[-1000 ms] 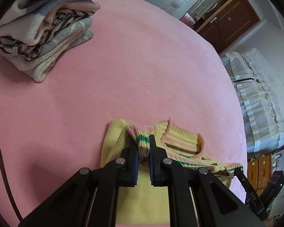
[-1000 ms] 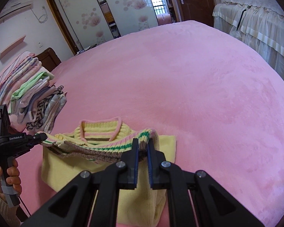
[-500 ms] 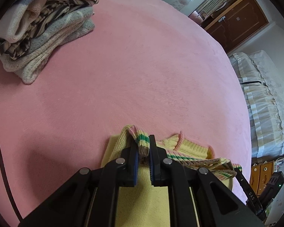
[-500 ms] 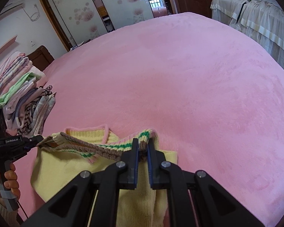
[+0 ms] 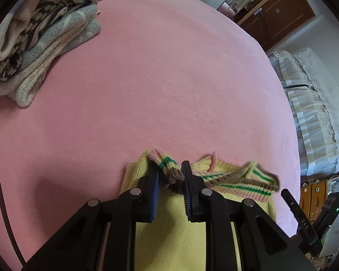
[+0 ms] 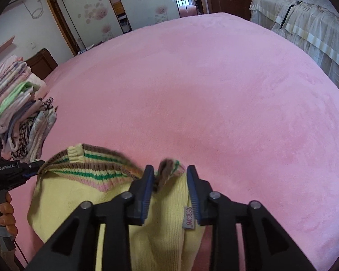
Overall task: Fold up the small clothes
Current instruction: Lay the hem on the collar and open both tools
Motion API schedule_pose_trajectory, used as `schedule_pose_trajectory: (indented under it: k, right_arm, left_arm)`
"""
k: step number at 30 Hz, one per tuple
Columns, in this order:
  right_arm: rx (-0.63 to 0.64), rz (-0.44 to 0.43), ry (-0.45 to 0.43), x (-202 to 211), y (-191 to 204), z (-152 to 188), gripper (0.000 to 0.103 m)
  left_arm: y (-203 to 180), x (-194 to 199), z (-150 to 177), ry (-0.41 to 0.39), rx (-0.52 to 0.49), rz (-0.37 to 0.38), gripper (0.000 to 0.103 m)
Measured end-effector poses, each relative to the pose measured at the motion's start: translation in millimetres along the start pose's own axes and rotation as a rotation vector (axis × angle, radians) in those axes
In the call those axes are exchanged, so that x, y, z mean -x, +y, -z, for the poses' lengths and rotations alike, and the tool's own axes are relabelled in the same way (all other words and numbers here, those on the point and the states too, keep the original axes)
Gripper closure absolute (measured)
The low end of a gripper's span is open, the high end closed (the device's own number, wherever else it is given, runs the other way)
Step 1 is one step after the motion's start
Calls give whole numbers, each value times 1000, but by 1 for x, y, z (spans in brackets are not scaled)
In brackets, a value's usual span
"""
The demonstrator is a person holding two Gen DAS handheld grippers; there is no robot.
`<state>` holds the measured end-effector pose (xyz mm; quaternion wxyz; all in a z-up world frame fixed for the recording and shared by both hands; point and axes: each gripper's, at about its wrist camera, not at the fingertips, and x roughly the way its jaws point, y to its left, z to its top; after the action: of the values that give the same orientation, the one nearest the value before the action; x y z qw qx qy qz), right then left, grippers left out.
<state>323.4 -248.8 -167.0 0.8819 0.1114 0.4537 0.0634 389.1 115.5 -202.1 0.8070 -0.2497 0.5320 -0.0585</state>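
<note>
A small yellow knit sweater (image 5: 178, 232) with a striped green, pink and brown hem lies on the pink bed, folded over on itself. It also shows in the right wrist view (image 6: 79, 198). My left gripper (image 5: 170, 176) is open, its jaws apart around one corner of the striped hem (image 5: 169, 169). My right gripper (image 6: 168, 176) is open too, with the other hem corner (image 6: 169, 171) loose between its jaws. The left gripper shows at the left edge of the right wrist view (image 6: 31, 167), touching the hem.
A stack of folded clothes (image 5: 36, 43) sits at the far left of the bed; it also shows in the right wrist view (image 6: 18, 117). The pink bedspread (image 6: 214, 94) stretches ahead. A second bed with white frilled covers (image 5: 314, 113) stands to the right.
Both grippers have opened and let go of the striped hem corners. The hem has come forward over the sweater's body, covering the neckline.
</note>
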Motion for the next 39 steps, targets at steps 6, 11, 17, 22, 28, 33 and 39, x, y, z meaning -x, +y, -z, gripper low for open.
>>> schedule_pose_trajectory:
  k: [6,11,17,22,28,33,39]
  right_arm:
    - [8,-14,-68,28,0,-5,69]
    - [71,-8,-97,40,19,-5,69]
    - [128,-13,-105,45,29,-2,71]
    - [174,-53,-53,32,43,8,80]
    - [268,-98,32,4,72,28,87]
    - [291,-68,87,-30,79,35,91]
    - [195,40,87,-48,43,29,103]
  left_arm:
    - [-11,18,0,-47,-45,-30,74]
    - [-16,35,-7,-117,-57,-65,59]
    - [-28,45,0,-128,-102,-62,58]
    - [-46,34,24,-87,-205,-47,58]
    - [-61,5,52,-58,-349,-133,58]
    - [-45,-19,46,-44,-308,-191,58]
    - [-46,-29,48,-51,-317,-223,58]
